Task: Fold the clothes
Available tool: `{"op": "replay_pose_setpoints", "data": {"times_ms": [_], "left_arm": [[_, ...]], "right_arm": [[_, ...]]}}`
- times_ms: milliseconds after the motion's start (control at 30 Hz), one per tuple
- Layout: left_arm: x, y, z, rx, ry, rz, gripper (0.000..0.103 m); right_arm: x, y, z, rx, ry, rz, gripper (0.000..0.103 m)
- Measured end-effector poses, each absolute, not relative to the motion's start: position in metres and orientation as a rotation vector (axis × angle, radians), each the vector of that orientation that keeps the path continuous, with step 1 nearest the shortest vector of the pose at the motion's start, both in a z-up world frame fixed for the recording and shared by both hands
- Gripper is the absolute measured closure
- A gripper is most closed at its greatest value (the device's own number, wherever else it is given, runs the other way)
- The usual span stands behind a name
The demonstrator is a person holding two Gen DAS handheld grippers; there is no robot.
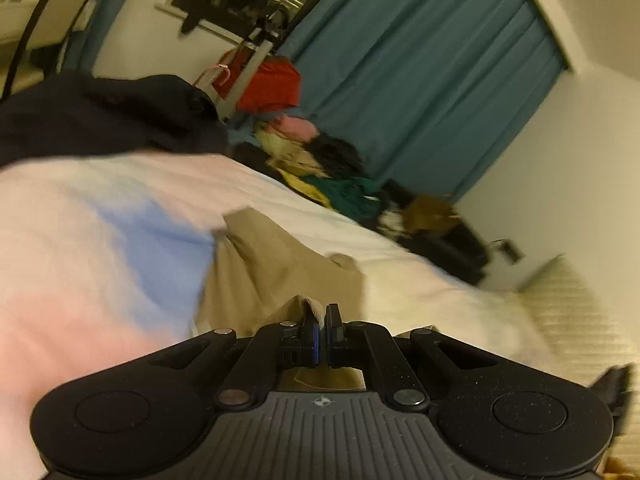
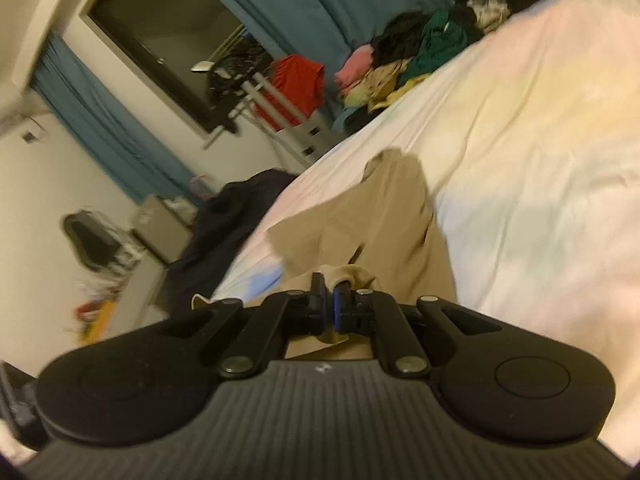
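Note:
A pair of khaki trousers (image 1: 264,272) lies stretched over the pastel bed cover (image 1: 100,216), legs running away from me. My left gripper (image 1: 323,316) is shut on a folded edge of the khaki trousers at their near end. In the right wrist view the same khaki trousers (image 2: 380,224) trail across the bed (image 2: 520,160), and my right gripper (image 2: 329,294) is shut on another bunched bit of their near edge. Both views are tilted and blurred by motion.
A heap of mixed clothes (image 1: 320,168) lies along the bed's far side, also the clothes heap (image 2: 404,56). A dark garment (image 1: 112,116) is piled at the bed's left. A red garment (image 1: 268,84) hangs on a rack before teal curtains (image 1: 420,80).

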State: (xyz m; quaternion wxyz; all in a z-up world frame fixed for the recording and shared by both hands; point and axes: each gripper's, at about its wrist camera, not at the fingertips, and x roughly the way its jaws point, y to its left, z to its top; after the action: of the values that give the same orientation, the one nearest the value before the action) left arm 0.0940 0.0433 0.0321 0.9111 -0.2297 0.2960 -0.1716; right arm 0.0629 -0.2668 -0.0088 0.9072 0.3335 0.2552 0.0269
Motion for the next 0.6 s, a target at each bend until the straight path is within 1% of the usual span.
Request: {"op": "replay_pose_setpoints", "data": {"times_ms": [233,467,600], "left_arm": [[0.183,0.020,-0.024,-0.335,0.636,-0.310,0.100],[0.231,0.002,-0.100,-0.184,0.751,-0.273,0.099],[0.236,-0.006,-0.112,-0.128,0.755,-0.272,0.099]], "right_arm": [[0.143,-0.268,-0.067,0.568,0.586,-0.029,0.096],[0.187,-0.259,-0.116,0.427,0.669,-0.079,0.096],[0.195,-0.251,-0.125,0.364,0.677,-0.095,0.095]]}}
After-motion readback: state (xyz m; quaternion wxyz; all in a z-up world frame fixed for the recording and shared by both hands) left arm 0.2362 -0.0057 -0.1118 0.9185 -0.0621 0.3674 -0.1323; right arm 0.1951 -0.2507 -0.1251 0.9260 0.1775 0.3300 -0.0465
